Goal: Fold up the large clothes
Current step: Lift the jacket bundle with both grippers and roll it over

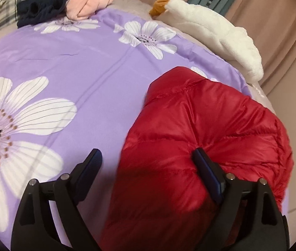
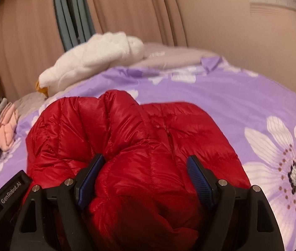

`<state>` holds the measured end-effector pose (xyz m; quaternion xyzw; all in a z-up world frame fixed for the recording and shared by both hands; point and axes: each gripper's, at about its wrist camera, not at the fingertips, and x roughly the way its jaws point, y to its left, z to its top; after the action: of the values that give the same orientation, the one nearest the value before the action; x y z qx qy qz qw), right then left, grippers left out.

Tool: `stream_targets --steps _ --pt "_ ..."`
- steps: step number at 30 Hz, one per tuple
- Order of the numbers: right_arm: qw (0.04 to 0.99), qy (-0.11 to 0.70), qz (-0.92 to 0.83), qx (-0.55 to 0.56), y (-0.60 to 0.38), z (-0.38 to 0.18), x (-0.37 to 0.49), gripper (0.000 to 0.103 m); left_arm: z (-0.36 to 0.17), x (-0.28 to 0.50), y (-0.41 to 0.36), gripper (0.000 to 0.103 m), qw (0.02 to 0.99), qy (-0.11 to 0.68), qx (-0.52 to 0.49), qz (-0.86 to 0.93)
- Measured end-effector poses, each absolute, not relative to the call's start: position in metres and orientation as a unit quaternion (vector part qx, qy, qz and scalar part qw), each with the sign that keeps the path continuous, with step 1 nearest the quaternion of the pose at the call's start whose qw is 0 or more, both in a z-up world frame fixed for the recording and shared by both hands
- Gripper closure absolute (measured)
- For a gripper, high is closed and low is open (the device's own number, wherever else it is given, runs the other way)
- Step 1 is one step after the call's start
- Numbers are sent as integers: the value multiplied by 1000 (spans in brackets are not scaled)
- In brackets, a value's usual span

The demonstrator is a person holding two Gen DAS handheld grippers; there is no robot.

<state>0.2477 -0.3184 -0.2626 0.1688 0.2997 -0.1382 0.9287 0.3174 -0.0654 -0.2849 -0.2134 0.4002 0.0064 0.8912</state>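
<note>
Spreading wide in your left hand, the left gripper (image 1: 148, 156) has its jaws apart over the near edge of the red down jacket (image 1: 200, 136): one pad presses into the puffy fabric on the right of the view, the other hangs over bare bedspread (image 1: 85, 67), so nothing is pinched. In your right hand, the right gripper (image 2: 146, 163) likewise stands with jaws spread; a bulging fold of the jacket (image 2: 127, 138) swells up between the two blue pads and brushes the left one, while the right pad sits just clear of it, so this is no firm grip. The jacket lies bunched and partly folded on the bed, quilted seams showing, at the near side of the purple bedspread (image 2: 231, 108) printed with large white flowers. Beyond the jacket, a white plush toy (image 1: 214, 35) with an orange-brown end rests along the far edge of the bed, just in front of the beige curtain (image 2: 127, 10). Toward the far left of the left wrist view, a pink garment (image 1: 91, 4) and a dark navy garment (image 1: 41, 6) lie crumpled side by side, touching, well apart from the jacket. A black housing marked "GenRobot.AI" (image 2: 12, 192) shows at the lower left of the right wrist view.
</note>
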Motion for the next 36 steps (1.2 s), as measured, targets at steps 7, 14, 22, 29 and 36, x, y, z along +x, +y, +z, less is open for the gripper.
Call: stream_targets --steps 7,14,22,29,36 --pt "936 300 -99 156 -326 -215 217 24 -241 263 -83 32 916 370 -111 -110" --pt "891 386 -54 231 -332 -264 192 45 -257 220 -95 31 907 389 -64 -146" --pt "894 401 -71 188 -308 -303 190 45 -287 203 -108 21 910 395 -17 -126" --pt "886 421 -61 184 -305 -301 211 37 -287 214 -97 16 896 422 -41 -130" --pt "872 440 -73 199 -307 -297 235 16 -280 219 -87 14 886 438 -63 -139"
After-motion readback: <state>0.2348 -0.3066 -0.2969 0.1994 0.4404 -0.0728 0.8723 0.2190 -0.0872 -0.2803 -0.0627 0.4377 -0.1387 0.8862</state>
